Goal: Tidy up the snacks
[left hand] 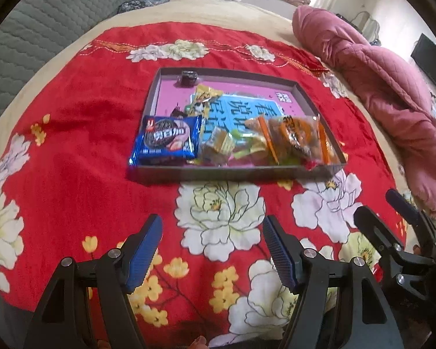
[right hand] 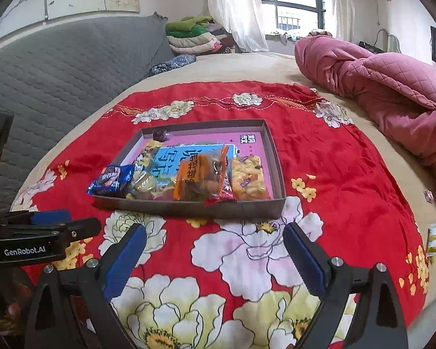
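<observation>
Both grippers, left [left hand: 212, 250] and right [right hand: 215, 258], jaws apart and empty, short of tray [left hand: 232, 171]; packets [left hand: 167, 141] look light, crinkly, slippery: pinch sealed edges.

red floral blanket [left hand: 81, 151], blue cookie pack [left hand: 167, 141]

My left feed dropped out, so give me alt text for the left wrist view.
A shallow grey tray on a red flowered blanket holds a blue cookie pack and a clear bag of orange snacks. The left gripper is open and empty in front of it, with the right gripper at its right.
</observation>
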